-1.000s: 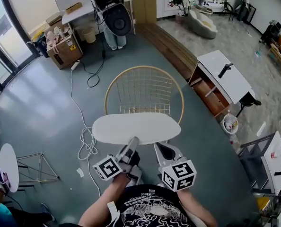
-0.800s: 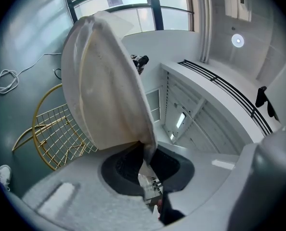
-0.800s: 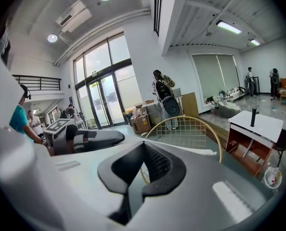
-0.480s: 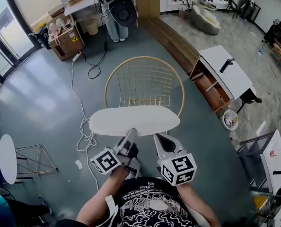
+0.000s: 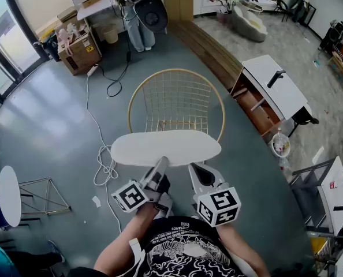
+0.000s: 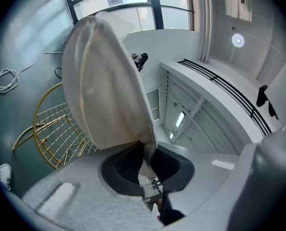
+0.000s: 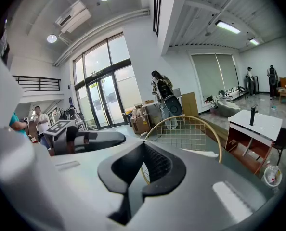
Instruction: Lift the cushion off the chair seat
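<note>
Pinching the near rim of a white oval cushion (image 6: 109,81), the jaws of the left gripper (image 6: 148,165) are clamped on the fabric, which rises out of them and fills much of the left gripper view. The right gripper (image 7: 145,170), just beside it, has its jaws a narrow slit apart with nothing between them; the chair's wire shows through the gap. In the head view the cushion hangs roughly level in the air, held by that one edge in front of the person. It is lifted clear of the gold wire chair (image 5: 176,105), whose round mesh back stands just beyond the cushion's far rim. The chair stands on a grey-green floor (image 5: 62,126), where a white cable (image 5: 105,169) lies looped to its left. A white cabinet with a black tap (image 5: 275,91) stands to the chair's right, well apart. A small round white table (image 5: 8,195) sits at the left edge, and at the far end of the room a person (image 5: 141,22) stands near cardboard boxes (image 5: 79,48).
</note>
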`<state>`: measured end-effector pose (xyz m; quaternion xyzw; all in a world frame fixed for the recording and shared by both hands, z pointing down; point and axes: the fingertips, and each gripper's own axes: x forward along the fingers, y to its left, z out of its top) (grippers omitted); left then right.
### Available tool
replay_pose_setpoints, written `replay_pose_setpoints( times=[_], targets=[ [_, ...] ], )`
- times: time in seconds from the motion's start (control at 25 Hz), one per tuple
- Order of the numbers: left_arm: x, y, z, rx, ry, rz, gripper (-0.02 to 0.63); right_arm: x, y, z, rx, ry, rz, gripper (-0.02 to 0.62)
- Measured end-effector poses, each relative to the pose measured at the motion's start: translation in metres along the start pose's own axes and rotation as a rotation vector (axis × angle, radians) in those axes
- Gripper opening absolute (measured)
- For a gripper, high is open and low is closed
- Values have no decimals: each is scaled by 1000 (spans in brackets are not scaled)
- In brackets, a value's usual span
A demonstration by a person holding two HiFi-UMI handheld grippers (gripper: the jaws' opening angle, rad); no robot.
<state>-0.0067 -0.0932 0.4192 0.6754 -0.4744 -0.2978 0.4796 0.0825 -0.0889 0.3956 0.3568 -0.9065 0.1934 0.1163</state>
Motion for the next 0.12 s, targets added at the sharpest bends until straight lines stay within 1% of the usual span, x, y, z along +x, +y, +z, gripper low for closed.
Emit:
replay_pose_setpoints(
  times=[0.12],
  targets=[
    [-1, 3, 0, 7, 7, 9, 35, 2, 1, -1, 2, 2, -1, -3]
  ],
)
